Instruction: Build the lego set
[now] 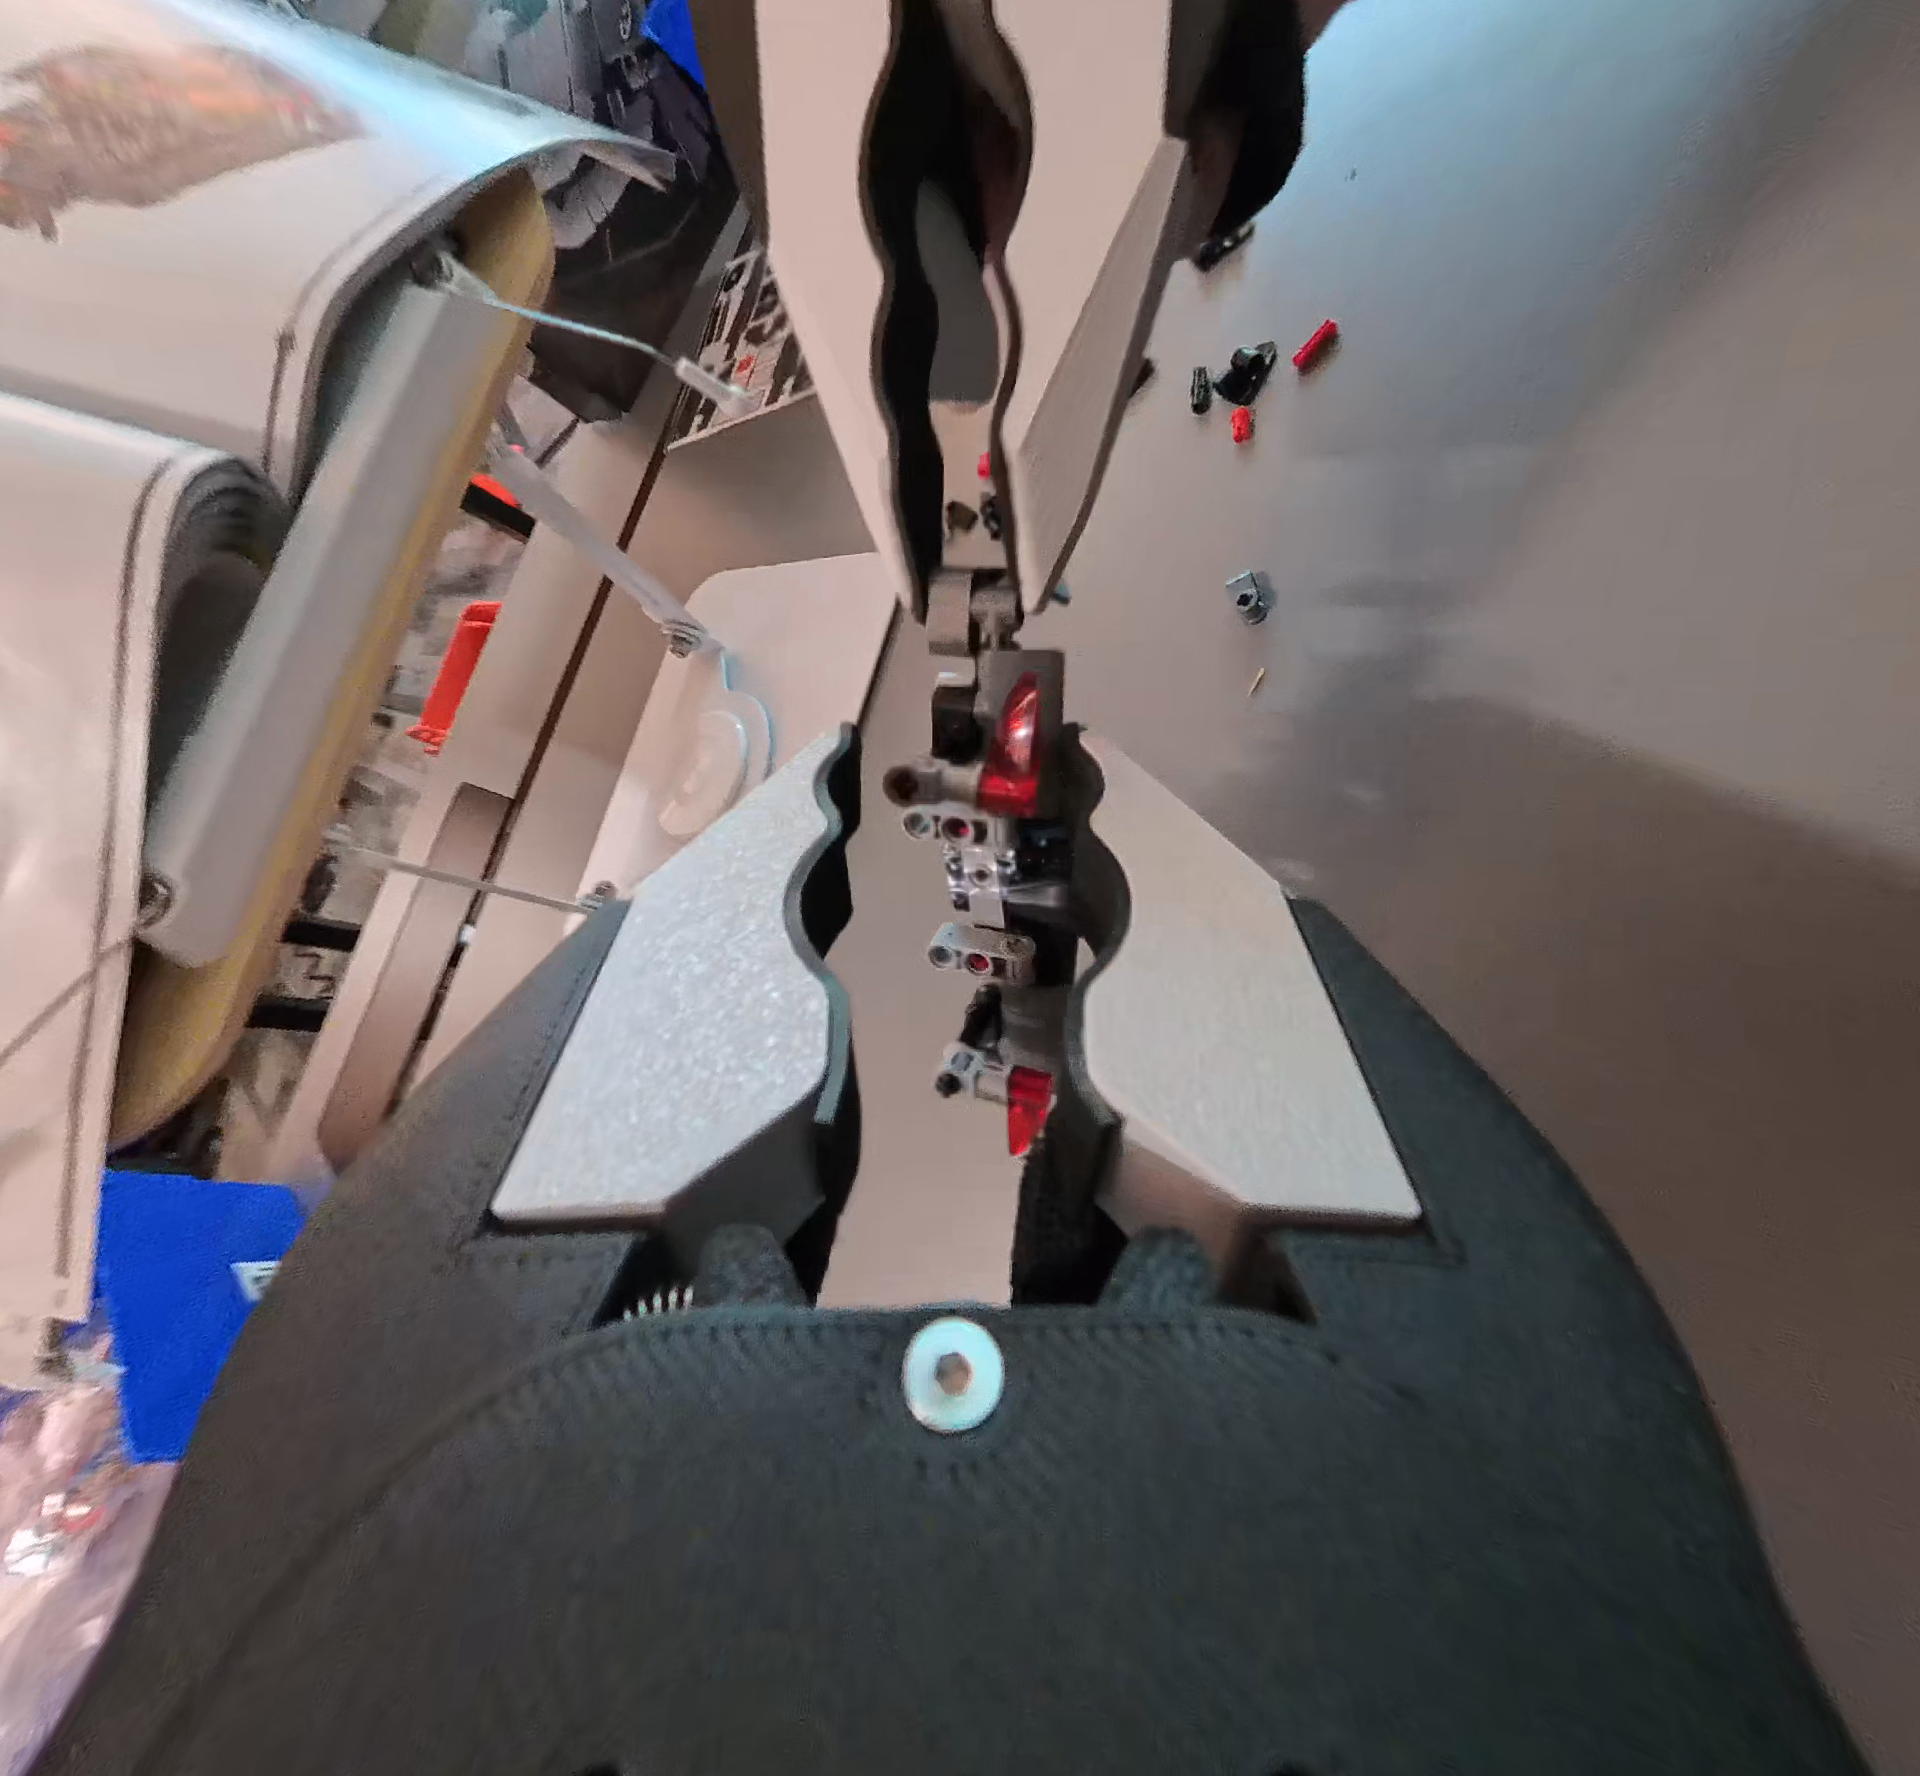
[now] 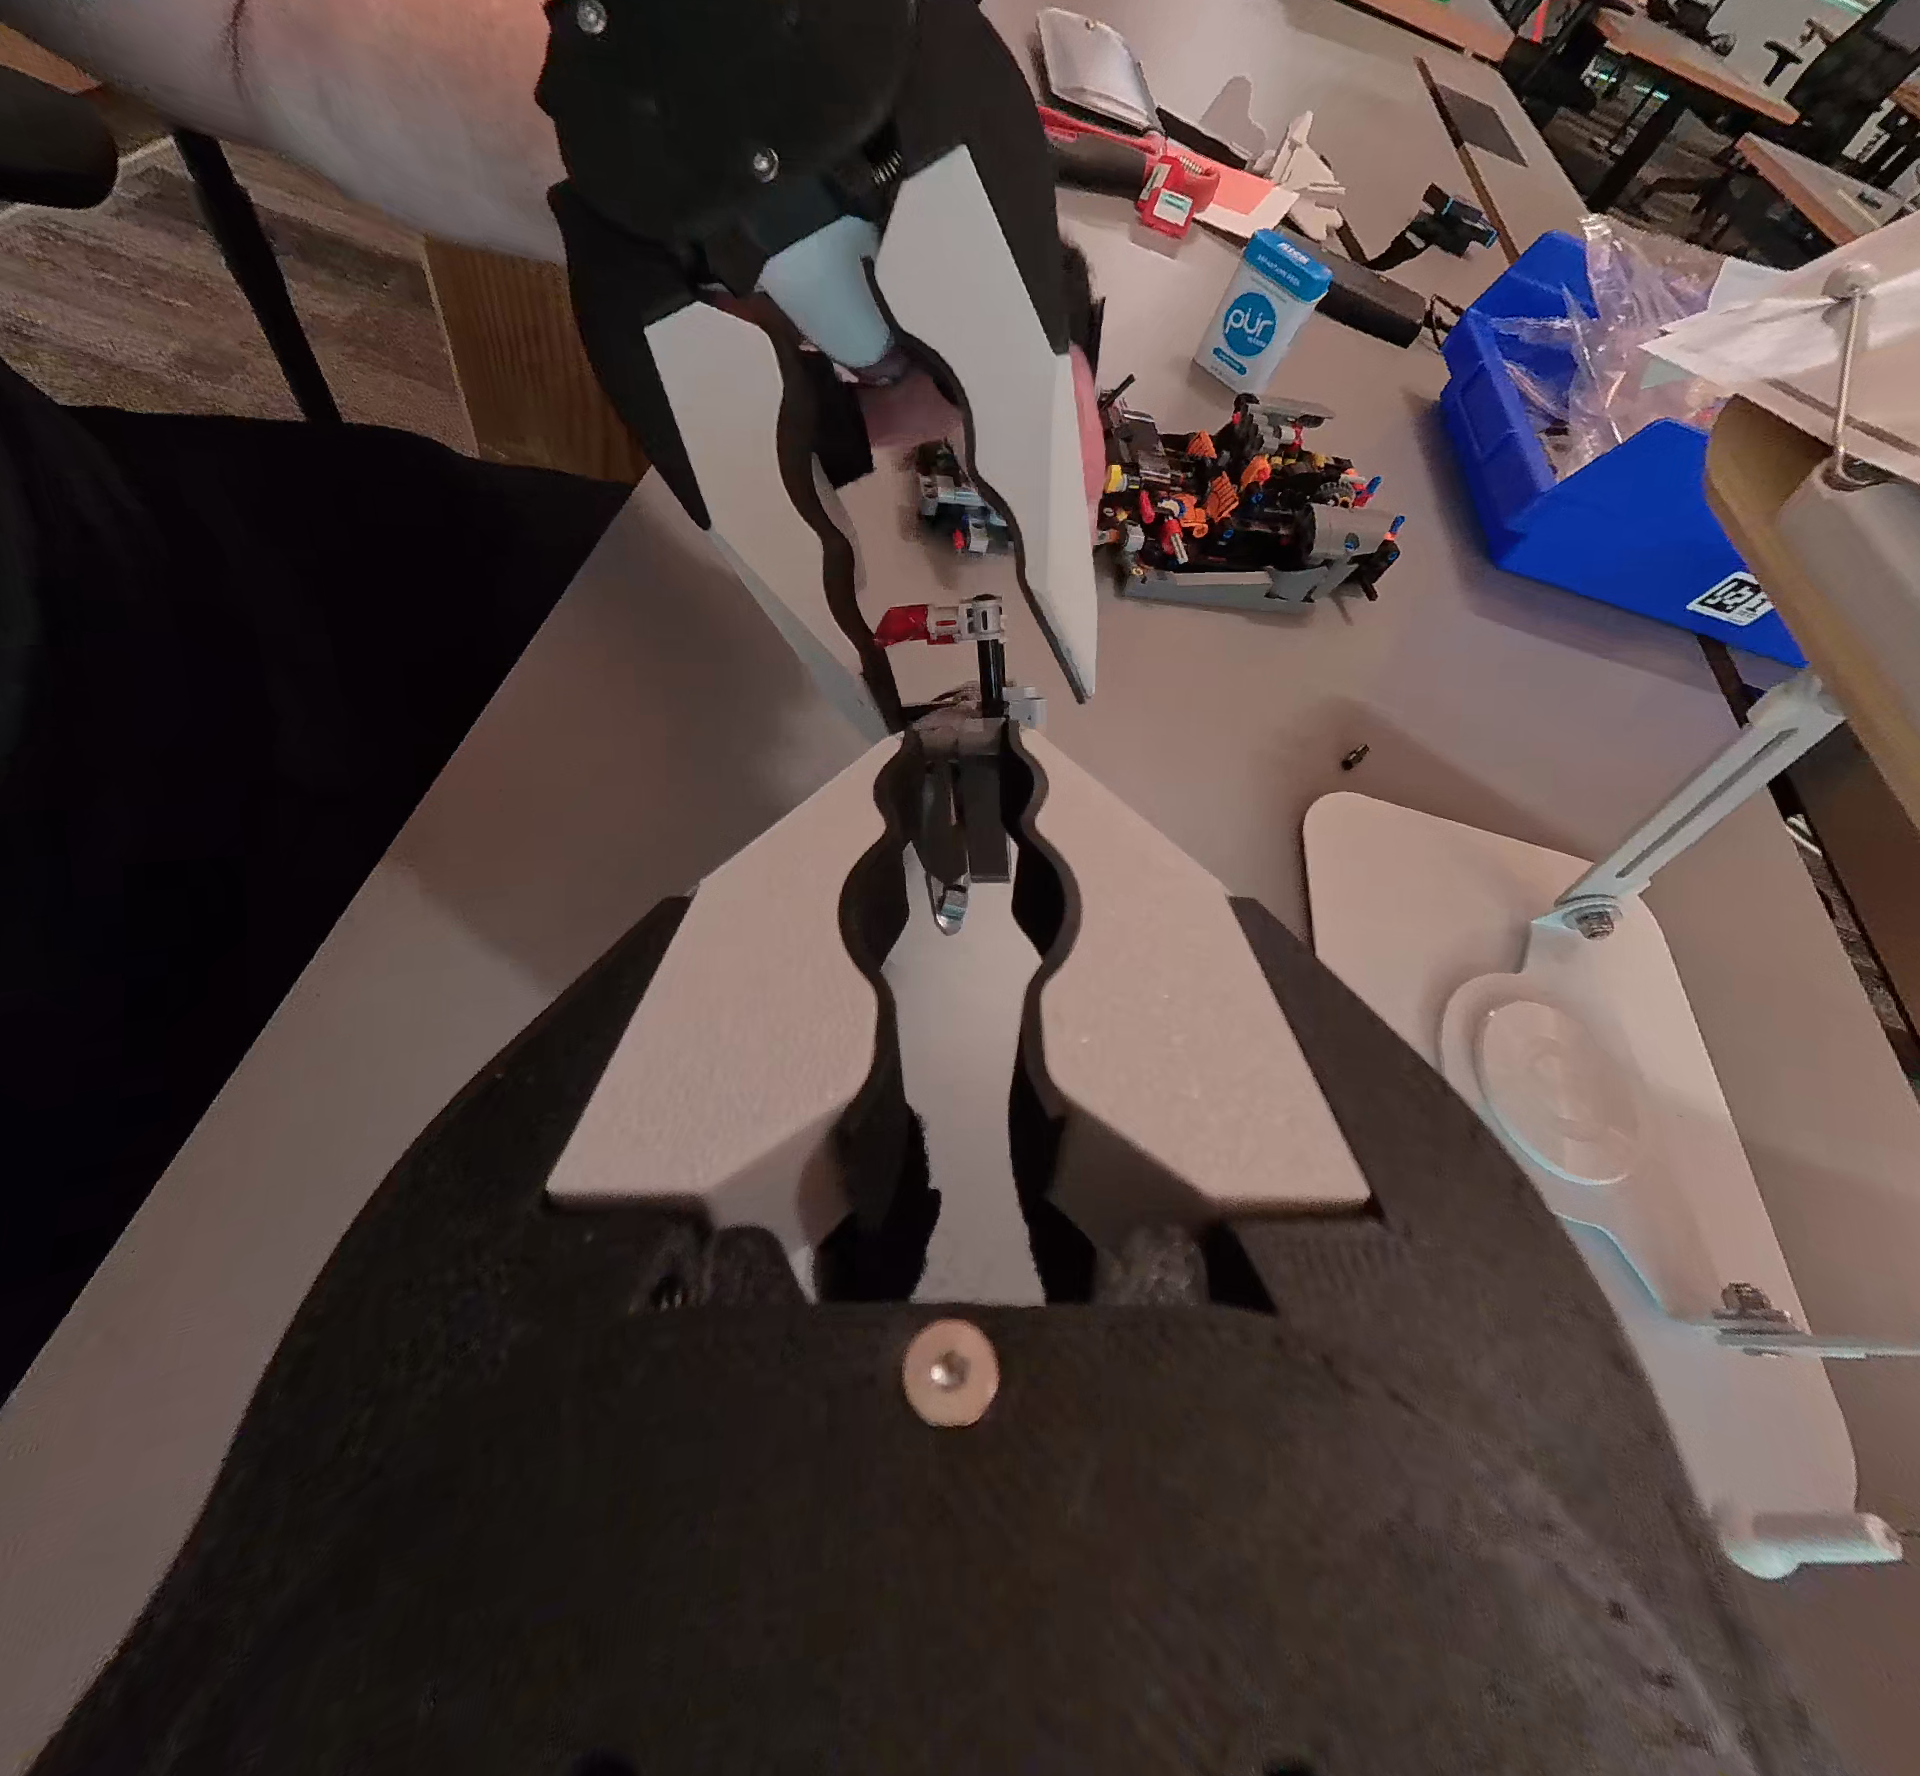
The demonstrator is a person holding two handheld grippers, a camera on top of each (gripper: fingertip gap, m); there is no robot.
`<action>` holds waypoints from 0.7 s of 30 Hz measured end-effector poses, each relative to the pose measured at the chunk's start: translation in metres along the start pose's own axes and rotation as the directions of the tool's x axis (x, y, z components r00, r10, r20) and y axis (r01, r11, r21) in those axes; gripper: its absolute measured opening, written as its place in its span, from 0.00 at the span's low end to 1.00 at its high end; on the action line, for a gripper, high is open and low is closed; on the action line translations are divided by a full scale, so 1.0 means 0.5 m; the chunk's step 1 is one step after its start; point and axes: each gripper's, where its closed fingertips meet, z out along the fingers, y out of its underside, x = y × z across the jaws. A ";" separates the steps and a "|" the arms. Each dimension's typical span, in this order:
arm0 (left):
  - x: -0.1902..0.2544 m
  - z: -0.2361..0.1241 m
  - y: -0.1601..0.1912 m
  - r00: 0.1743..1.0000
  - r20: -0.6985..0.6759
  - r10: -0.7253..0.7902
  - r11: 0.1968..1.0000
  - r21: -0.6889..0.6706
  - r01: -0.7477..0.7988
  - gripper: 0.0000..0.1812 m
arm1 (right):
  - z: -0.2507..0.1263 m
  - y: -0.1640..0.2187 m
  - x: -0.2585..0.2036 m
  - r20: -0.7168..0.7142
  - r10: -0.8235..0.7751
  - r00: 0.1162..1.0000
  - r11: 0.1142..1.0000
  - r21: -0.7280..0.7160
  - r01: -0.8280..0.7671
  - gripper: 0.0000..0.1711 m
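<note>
A small lego sub-assembly [image 1: 982, 895] of grey, black and clear red parts is held in the air over the grey table [image 1: 1558, 687]. My left gripper [image 1: 966, 750] is closed around its long side. My right gripper [image 1: 975, 606] comes in from the top of the left wrist view, shut on the grey piece at the assembly's far end. In the right wrist view my right gripper [image 2: 961, 744] pinches grey and black parts at its tips. The left gripper [image 2: 977, 687] hangs in from above, with the assembly's red-tipped end [image 2: 935, 625] between its fingers.
Loose black and red pins [image 1: 1247, 370] and a grey connector [image 1: 1252, 596] lie on the table. A larger lego model [image 2: 1247, 511], a white and blue canister [image 2: 1262, 308], a blue bin [image 2: 1600, 500], a white stand base [image 2: 1455, 895] and a black pin [image 2: 1354, 755] are nearby. The tips of both grippers are at nearly the same place.
</note>
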 end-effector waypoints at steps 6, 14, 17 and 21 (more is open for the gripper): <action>0.017 0.007 0.002 0.998 -0.062 0.005 1.000 -0.018 -0.007 0.15 | 0.002 -0.002 -0.006 0.003 -0.017 1.000 1.000 -0.006 0.018 0.07; 0.022 0.010 0.000 0.998 -0.064 0.010 1.000 0.015 -0.009 0.13 | 0.001 0.003 -0.009 0.012 -0.018 1.000 1.000 -0.016 0.018 0.07; 0.025 0.013 0.001 0.998 -0.066 0.016 1.000 0.016 -0.015 0.13 | 0.003 0.008 -0.009 0.011 -0.023 1.000 0.999 -0.027 0.023 0.07; 0.024 0.016 0.004 0.996 -0.084 -0.010 1.000 0.020 0.012 0.15 | 0.002 0.008 -0.009 0.014 -0.020 1.000 0.999 -0.029 0.021 0.07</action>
